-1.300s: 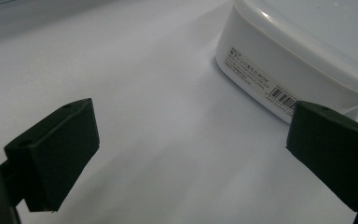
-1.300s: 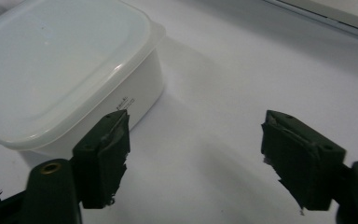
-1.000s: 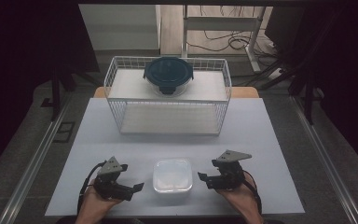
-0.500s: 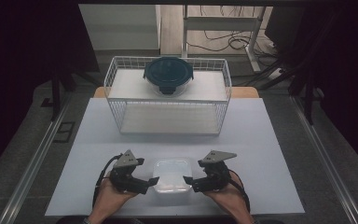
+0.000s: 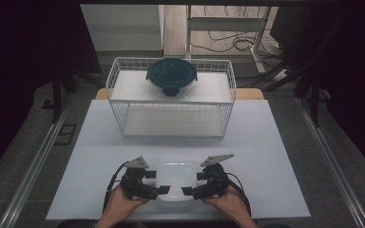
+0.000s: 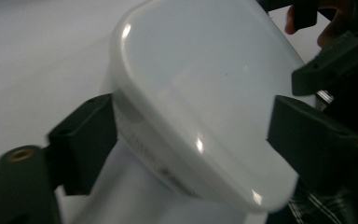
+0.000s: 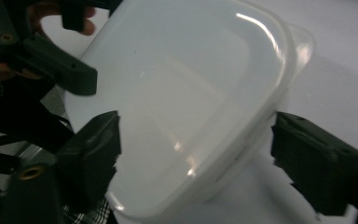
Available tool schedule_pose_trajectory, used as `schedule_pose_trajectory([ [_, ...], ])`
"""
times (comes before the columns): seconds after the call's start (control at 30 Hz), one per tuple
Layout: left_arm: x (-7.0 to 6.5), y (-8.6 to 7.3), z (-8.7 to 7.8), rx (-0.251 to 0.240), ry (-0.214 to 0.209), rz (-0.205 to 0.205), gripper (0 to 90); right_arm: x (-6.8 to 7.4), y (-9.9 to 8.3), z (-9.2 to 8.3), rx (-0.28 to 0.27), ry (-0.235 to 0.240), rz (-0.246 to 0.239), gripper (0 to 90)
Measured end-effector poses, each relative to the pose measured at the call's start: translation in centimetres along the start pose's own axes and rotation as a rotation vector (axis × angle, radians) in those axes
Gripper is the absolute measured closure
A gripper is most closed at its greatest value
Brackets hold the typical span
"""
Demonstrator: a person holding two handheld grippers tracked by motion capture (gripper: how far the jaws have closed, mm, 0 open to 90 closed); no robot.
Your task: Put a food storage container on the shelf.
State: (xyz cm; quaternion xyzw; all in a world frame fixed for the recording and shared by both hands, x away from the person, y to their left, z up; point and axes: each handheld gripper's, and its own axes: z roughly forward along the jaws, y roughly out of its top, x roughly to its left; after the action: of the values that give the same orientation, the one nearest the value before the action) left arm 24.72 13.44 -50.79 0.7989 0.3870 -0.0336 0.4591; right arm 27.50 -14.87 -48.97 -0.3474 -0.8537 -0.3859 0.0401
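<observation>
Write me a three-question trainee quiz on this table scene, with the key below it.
1. True or false: the white box stands inside the wire basket.
2. The round bowl with the dark lid sits: A in the wire basket; B on the bare table in front of the basket; C between the two grippers.
3. What flanks the white box on its two sides?

Key
1. False: it stands on the table, near the person's edge, apart from the basket.
2. A
3. The left gripper and the right gripper, one at each side, each with its jaws around a near corner of the box.
</observation>
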Motion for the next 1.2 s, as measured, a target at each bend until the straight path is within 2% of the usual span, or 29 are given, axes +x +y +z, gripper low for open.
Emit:
schedule_pose_trajectory([
  [0.1, -0.5, -0.7, -1.3, -0.034, 0.017, -0.005, 48.6, 0.1, -0.4, -1.0, -0.009, -0.007, 0.057, 38.2],
  [0.17, -0.5, -0.9, -1.7, -0.040, -0.001, -0.020, 57.7, 0.0, -0.6, -1.7, -0.014, 0.000, 0.098, 50.2],
  [0.2, -0.4, -0.8, -1.9, -0.048, 0.004, -0.027, 60.1, 0.0, -0.6, -2.0, -0.028, 0.000, 0.111, 58.0],
  [0.27, -0.1, -0.6, -2.3, -0.087, 0.026, -0.044, 67.5, 0.0, -0.6, -2.9, -0.071, 0.001, 0.119, 70.5],
  [0.33, -0.1, -0.3, -2.5, -0.109, 0.064, -0.038, 76.3, -0.1, -0.5, -3.2, -0.102, 0.008, 0.128, 79.4],
  [0.37, -0.1, -0.3, -2.5, -0.113, 0.076, -0.041, 78.0, -0.1, -0.5, -3.1, -0.113, -0.002, 0.124, 79.5],
  [0.5, -0.2, -0.9, -2.6, -0.119, 0.081, -0.061, 78.1, 0.1, -0.5, -2.8, -0.139, -0.022, 0.118, 79.2],
  [0.63, -0.6, -1.2, -2.6, -0.123, 0.084, -0.053, 78.5, 0.2, -1.1, -2.5, -0.174, -0.030, 0.133, 78.3],
  [0.83, -0.5, -0.8, -2.3, -0.136, 0.105, -0.068, 79.8, 0.5, -1.1, -2.4, -0.191, -0.084, 0.106, 79.3],
  [0.9, -0.3, -0.6, -2.2, -0.145, 0.100, -0.079, 79.8, 0.3, -0.9, -2.4, -0.205, -0.087, 0.105, 79.4],
  [1.07, -0.2, 0.2, -2.4, -0.170, 0.112, -0.070, 79.9, 0.4, -0.4, -3.0, -0.257, -0.098, 0.085, 79.5],
  [1.2, -0.2, 1.1, -2.6, -0.190, 0.130, -0.054, 79.9, 0.4, 0.4, -3.3, -0.274, -0.111, 0.072, 79.5],
])
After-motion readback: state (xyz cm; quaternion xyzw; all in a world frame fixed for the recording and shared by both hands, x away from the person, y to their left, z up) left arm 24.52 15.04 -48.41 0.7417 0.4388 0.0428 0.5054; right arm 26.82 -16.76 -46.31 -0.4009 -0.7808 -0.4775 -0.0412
